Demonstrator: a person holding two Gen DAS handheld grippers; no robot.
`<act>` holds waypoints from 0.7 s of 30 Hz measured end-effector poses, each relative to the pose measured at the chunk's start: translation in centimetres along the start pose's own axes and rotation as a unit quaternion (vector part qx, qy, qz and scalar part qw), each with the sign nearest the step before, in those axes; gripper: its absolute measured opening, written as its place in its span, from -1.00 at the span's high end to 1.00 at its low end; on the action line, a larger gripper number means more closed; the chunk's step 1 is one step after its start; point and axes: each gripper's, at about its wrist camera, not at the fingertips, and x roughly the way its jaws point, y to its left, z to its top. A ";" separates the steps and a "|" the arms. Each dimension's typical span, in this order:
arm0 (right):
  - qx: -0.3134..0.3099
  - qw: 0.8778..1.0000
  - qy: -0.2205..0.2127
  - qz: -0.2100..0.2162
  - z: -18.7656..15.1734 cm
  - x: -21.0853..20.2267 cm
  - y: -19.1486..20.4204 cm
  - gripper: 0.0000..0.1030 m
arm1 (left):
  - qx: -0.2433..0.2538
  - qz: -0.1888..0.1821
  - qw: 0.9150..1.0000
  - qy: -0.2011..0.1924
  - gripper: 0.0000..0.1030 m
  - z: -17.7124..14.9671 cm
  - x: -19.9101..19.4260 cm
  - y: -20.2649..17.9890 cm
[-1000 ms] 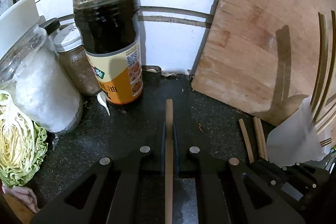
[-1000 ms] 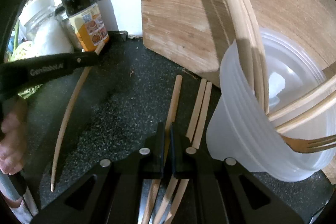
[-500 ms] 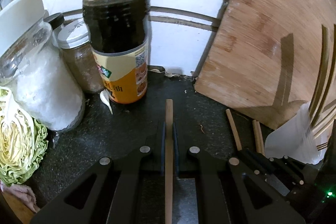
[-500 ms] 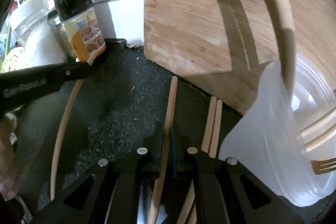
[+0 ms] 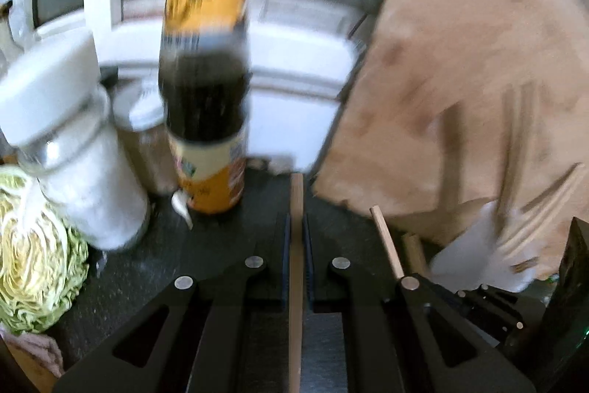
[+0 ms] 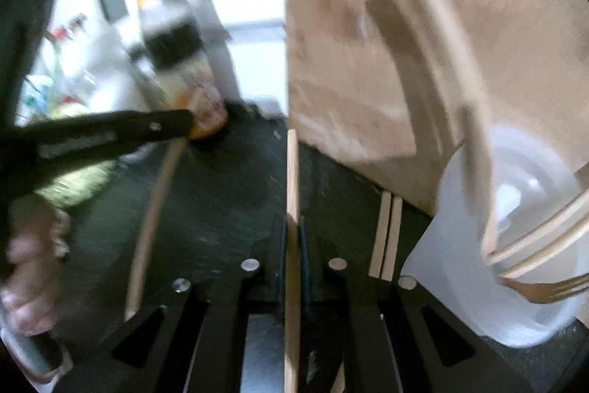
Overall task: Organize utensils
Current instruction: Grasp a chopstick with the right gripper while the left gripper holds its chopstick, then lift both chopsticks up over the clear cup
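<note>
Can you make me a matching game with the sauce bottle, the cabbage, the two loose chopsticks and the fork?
Things:
1. sauce bottle
2. cabbage
3. two loose chopsticks
4. fork

Places:
A. lying flat on the dark counter
B. in the white plastic tub
C. far left, beside the white-lidded jar
D. standing upright by the window sill

Pairs: 1-D, 2-C, 3-A, 4-B

The right tongs (image 6: 292, 238) pinch one chopstick (image 6: 292, 179) beside a white plastic cup (image 6: 515, 245) holding utensils.
</note>
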 end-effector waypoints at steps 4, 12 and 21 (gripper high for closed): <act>0.020 0.997 -0.068 0.023 0.5 -4.6 -0.9 0.87 | 0.019 -0.052 0.997 -0.061 0.88 0.1 -3.5 -1.2; 0.056 0.980 -0.183 0.064 0.9 -11.5 -3.4 0.88 | 0.069 -0.167 0.970 -0.164 0.88 -0.5 -9.1 -3.5; 0.071 0.958 -0.268 0.070 0.7 -16.2 -5.0 0.88 | 0.072 -0.216 0.945 -0.235 0.88 -1.1 -12.5 -2.5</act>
